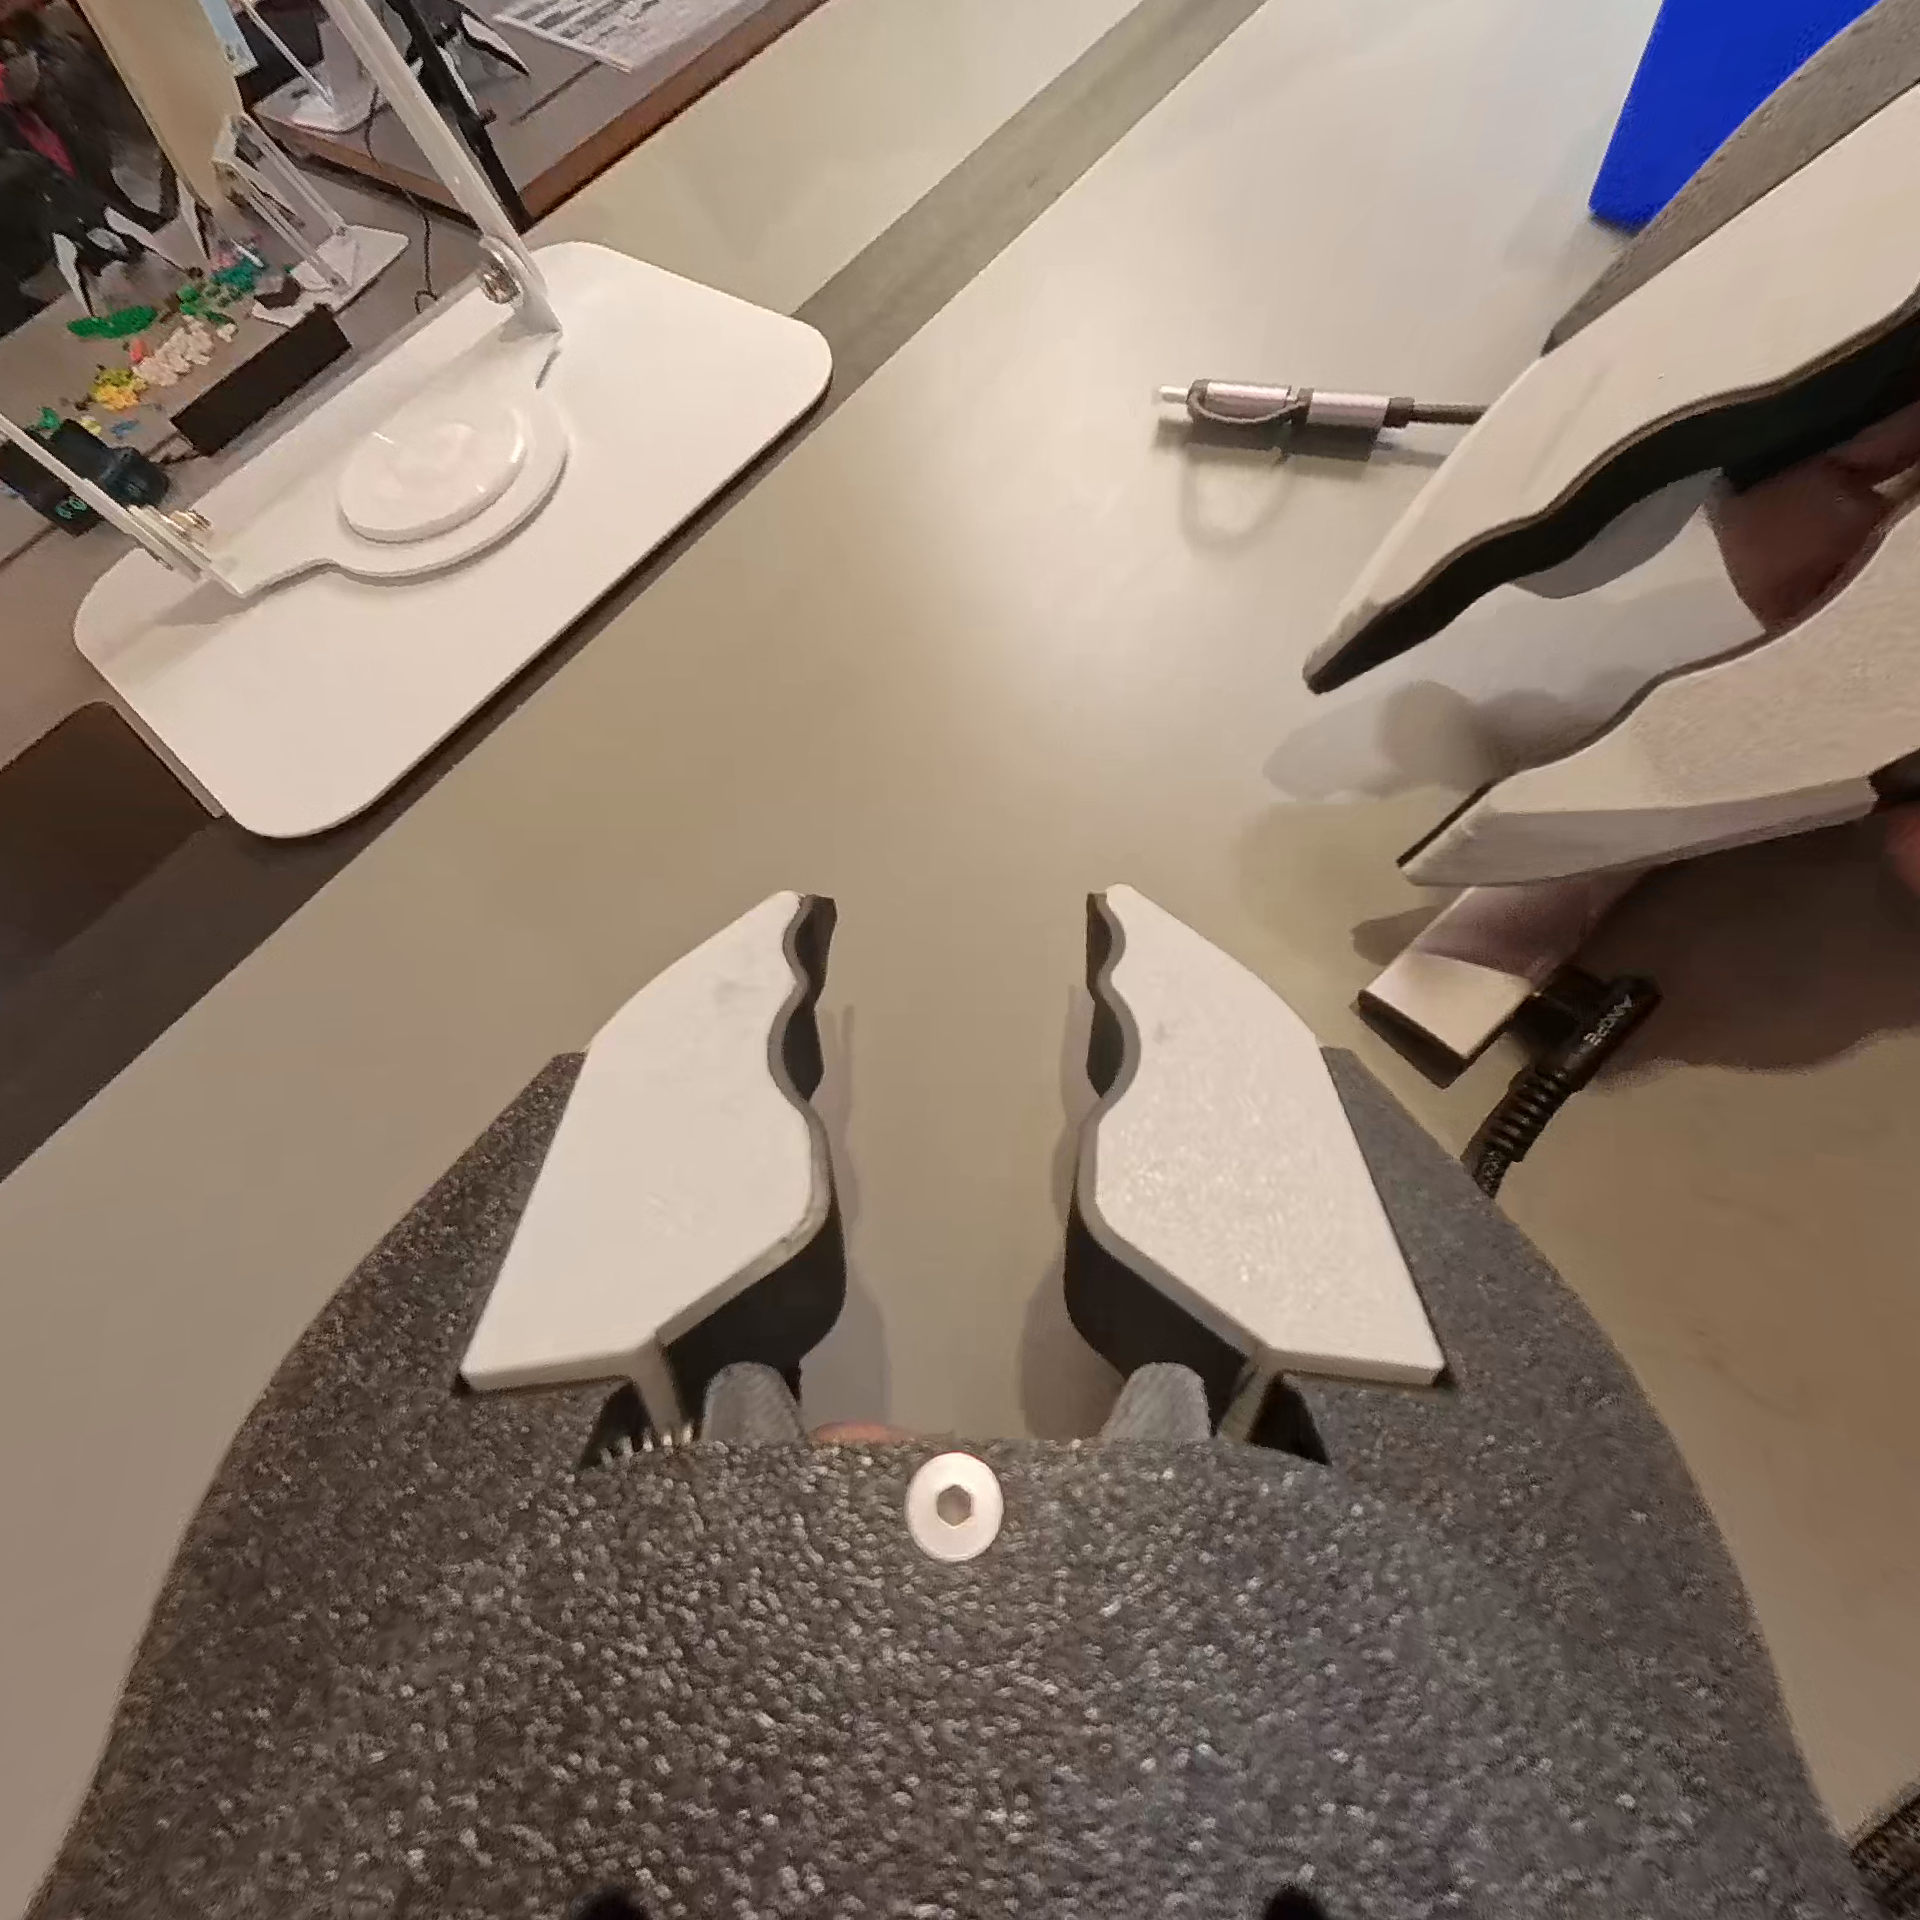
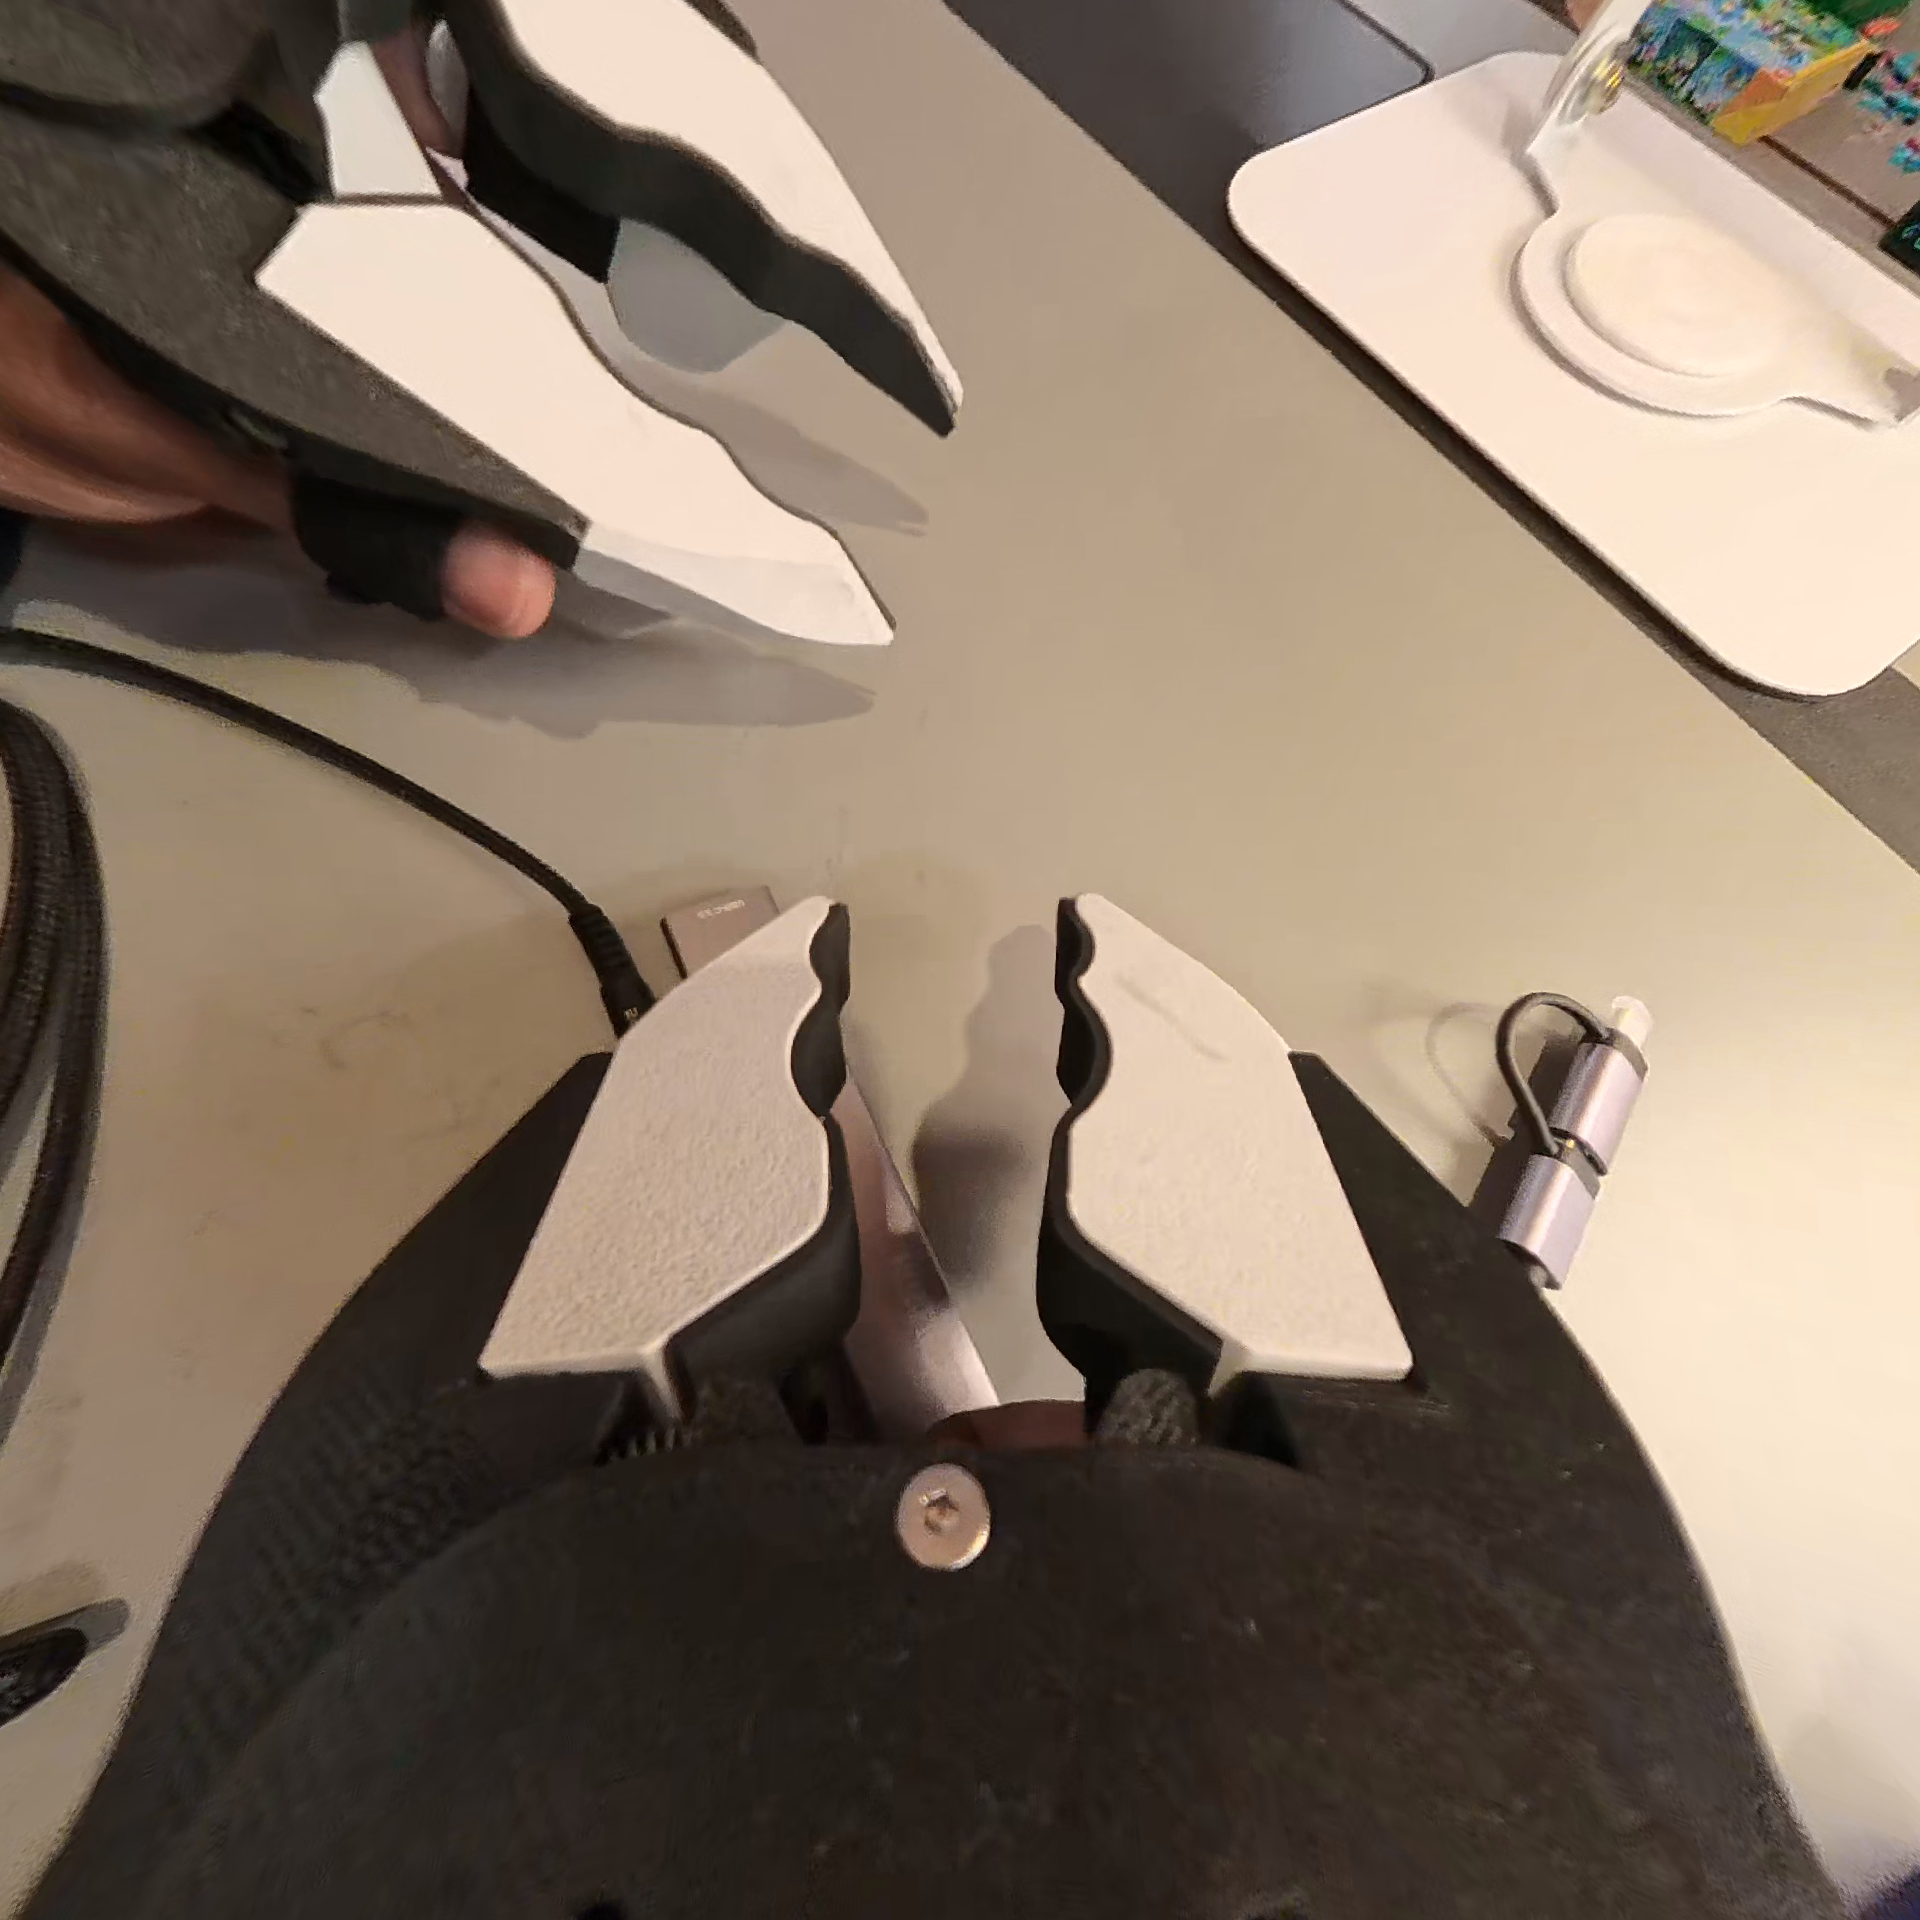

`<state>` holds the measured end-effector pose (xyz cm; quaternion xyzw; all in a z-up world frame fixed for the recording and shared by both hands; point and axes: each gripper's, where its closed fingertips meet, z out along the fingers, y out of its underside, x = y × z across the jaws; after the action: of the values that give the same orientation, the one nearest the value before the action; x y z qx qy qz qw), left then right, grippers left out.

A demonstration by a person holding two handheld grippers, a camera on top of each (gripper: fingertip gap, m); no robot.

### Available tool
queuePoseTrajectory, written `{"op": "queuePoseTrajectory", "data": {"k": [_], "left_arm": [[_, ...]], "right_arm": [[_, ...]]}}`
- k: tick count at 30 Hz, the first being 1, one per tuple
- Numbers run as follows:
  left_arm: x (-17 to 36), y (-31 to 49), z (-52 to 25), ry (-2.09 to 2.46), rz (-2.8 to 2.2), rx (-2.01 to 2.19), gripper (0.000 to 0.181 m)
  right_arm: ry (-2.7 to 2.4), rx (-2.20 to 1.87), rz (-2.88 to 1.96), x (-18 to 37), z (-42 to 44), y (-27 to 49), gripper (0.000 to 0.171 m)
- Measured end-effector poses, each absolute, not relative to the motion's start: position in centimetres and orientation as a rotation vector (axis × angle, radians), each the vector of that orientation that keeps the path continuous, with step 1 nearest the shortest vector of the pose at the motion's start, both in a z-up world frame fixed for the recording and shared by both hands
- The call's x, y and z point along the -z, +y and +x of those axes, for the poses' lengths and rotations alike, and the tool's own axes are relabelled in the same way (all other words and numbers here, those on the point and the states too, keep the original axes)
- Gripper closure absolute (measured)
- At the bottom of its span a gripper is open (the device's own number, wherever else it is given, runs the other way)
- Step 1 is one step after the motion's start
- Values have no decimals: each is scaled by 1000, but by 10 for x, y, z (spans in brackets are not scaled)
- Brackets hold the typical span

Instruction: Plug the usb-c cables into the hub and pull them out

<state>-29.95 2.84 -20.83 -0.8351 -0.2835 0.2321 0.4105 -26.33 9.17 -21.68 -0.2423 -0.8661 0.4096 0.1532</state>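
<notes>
The hub point(image 2: 914, 1247), a slim brushed-metal bar bearing small print, lies flat on the matte beige surface point(image 2: 1195, 727), partly under the right gripper point(image 2: 948, 925), whose white textured fingers are spread and hold nothing. A black braided cable point(image 2: 436, 810) is plugged into its far end. A lilac metal connector point(image 2: 1569, 1132) lies right of those fingers. The left gripper point(image 1: 958, 914) hovers spread, empty.

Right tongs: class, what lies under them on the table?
Under the open right tongs lies the silver hub, a black braided cable at its far end. The left finger covers most of the hub, hiding its ports.
</notes>
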Motion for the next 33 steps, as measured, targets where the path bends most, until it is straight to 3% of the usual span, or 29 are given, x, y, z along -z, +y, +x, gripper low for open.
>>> {"op": "queuePoseTrajectory", "data": {"k": [25,29,33], "left_arm": [[204,29,-292,-652,-2105,-663,134],[145,31,-250,-682,-2011,-693,133],[55,31,-144,-758,-1634,-380,137]], "right_arm": [[-2524,-1204,-739,219,-265,91,136],[-2511,-1223,-747,216,-266,92,136],[-2511,-1220,-743,217,-266,92,136]]}}
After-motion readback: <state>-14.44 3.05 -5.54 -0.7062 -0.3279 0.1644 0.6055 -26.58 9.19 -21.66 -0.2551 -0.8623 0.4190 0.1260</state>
